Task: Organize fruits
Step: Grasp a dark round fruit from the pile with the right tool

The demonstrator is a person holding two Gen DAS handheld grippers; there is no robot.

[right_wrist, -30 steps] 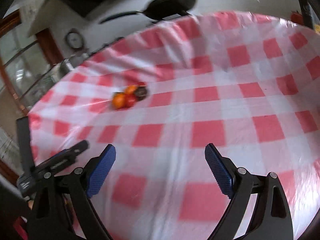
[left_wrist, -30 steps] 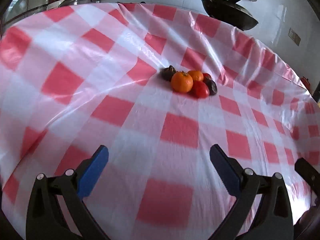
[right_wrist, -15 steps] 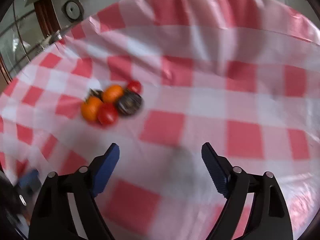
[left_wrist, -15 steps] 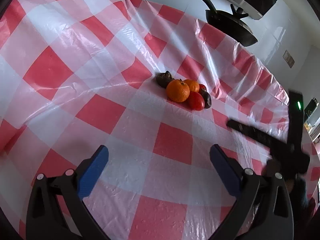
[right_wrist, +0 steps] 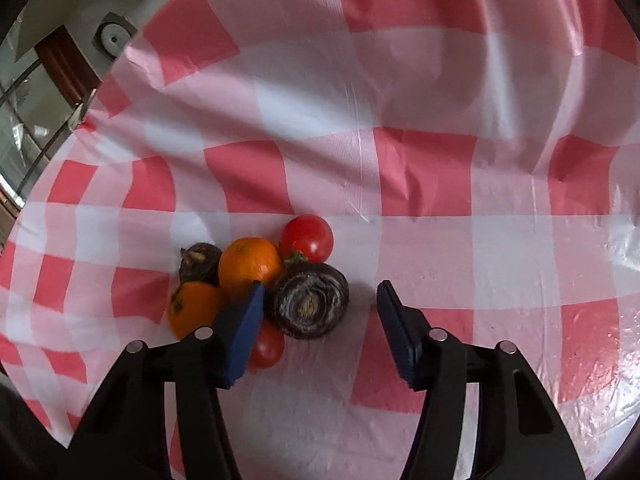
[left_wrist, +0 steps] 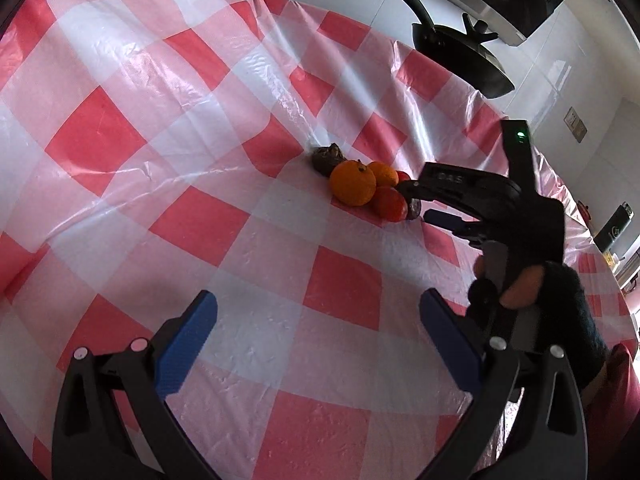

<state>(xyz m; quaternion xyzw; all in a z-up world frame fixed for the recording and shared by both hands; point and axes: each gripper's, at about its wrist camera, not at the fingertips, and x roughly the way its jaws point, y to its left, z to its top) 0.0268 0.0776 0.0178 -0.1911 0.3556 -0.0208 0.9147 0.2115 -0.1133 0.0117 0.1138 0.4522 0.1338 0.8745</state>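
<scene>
Moved since earlier: the right gripper [right_wrist: 320,322] has closed in on the fruit pile, from well back over the cloth to right at its near edge; the left gripper [left_wrist: 316,346] has tilted a little and now shows the right one from the side.
Fruit pile: six pieces bunched and touching on the checked tablecloth [right_wrist: 420,184], out in its middle part.
Target, as I judge it: the dark round fruit [right_wrist: 310,306], nearest piece, lying just inside the left blue pad [right_wrist: 244,330].
Right jaws: spread wide, holding nothing; the dark fruit sits toward the left side of the gap.
Left jaws: spread wide, holding nothing, well apart from the pile.
Neighbours: orange [right_wrist: 250,266] and upper tomato [right_wrist: 306,239] touch the dark fruit; a lower tomato [right_wrist: 266,348] is half hidden behind the left pad; a second orange [right_wrist: 192,308] and a small dark fruit [right_wrist: 200,262] lie further left.
Doing it well: shift right to centre the dark fruit, keep the left pad clear of orange and tomato, close gently, lift straight up.
Risk: round fruit may roll off on the slick cloth.
Writing: raised letters on the right gripper's body [left_wrist: 444,179], perhaps "DAS"; too blurred to be sure.
Other: green light [left_wrist: 520,134] on that gripper; black pan [left_wrist: 460,56] beyond the table.
</scene>
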